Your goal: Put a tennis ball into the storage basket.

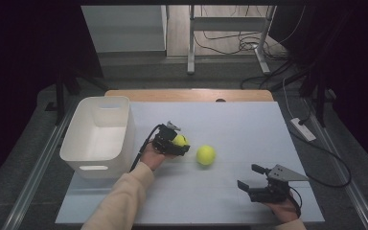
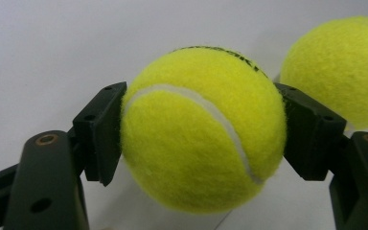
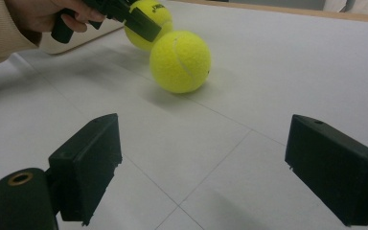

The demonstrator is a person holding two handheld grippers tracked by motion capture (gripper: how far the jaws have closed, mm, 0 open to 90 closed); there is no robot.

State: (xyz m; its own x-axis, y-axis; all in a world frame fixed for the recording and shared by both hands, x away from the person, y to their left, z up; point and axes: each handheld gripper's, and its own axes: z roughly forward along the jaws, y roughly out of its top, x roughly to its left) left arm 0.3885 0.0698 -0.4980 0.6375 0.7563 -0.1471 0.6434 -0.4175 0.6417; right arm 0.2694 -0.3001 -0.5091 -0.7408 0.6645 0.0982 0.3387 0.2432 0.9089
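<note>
In the high view, the left gripper [image 1: 181, 143] has its jaws clenched on a tennis ball [image 1: 179, 140] near the middle of the worktop [image 1: 249, 124]. This looks like the grasp step just made, and the likely next move is a lift and a carry back to the white bin [image 1: 100, 132], which stands behind that hand, near the worktop's left edge. A second tennis ball [image 1: 205, 155] lies just ahead of the jaws, so the lift should go straight up to avoid nudging it. The right gripper [image 1: 253, 179] rests well apart near the front right, jaws released and holding nothing

In the left gripper view, both pads press the held ball [image 2: 201, 129] at its widest part. The second ball [image 2: 340, 67] sits just beyond the right-hand jaw, and whether they touch I cannot tell

In the right gripper view, the wide-apart jaws frame bare worktop [image 3: 292, 72]. The free ball [image 3: 180, 61] lies well ahead of them, with the gripped ball [image 3: 149, 21] and the left gripper [image 3: 139, 21] just behind it. There is open room on every side here
</note>
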